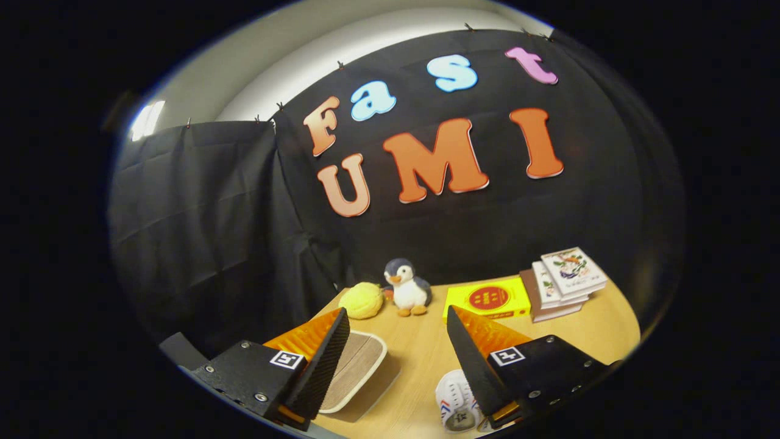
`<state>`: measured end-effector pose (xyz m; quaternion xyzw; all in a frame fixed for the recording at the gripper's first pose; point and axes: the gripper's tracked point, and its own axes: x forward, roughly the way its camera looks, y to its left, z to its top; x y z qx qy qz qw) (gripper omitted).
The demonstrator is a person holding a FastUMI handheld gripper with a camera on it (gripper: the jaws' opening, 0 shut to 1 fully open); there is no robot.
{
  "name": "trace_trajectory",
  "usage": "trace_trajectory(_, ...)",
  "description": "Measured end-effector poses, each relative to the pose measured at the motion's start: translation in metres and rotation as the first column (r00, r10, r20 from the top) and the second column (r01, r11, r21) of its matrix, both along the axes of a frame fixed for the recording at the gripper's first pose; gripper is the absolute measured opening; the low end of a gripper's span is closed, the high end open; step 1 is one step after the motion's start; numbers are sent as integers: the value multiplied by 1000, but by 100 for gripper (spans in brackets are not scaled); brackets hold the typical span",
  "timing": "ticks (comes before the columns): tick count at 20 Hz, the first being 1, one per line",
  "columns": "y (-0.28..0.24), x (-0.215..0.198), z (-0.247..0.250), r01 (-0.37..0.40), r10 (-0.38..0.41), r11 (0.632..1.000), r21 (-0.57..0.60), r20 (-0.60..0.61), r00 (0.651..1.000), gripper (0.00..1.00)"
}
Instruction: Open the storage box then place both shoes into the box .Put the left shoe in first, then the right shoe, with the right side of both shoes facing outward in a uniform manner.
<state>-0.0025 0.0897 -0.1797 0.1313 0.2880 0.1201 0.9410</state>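
Tongs [396, 360] stand open above the bench [420, 366], gripping nothing. Box lid [356, 372] lies under the left finger; one white shoe [456, 405] sits beside the right finger. Risk: descending tilted could nudge the shoe sideways, spoiling its facing.

White shoe [456, 405], perhaps red-blue stripes; yellow box [487, 299], red circle.

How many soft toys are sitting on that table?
2. A penguin plush stands at the table's far edge beyond the open tongs; a yellow plush sits touching its side. Others may be hidden.
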Motion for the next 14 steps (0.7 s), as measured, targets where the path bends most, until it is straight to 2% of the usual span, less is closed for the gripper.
trace_trajectory(3,24,-11,-56,-41,52,997,65,-183,982,90)
trace_trajectory(6,49,-29,-90,-90,127,987,134,-303,944,88)
trace_trajectory(11,90,-49,-137,-127,225,961,246,-424,877,88)
trace_trajectory(14,106,-63,-159,-141,272,948,286,-496,825,88)
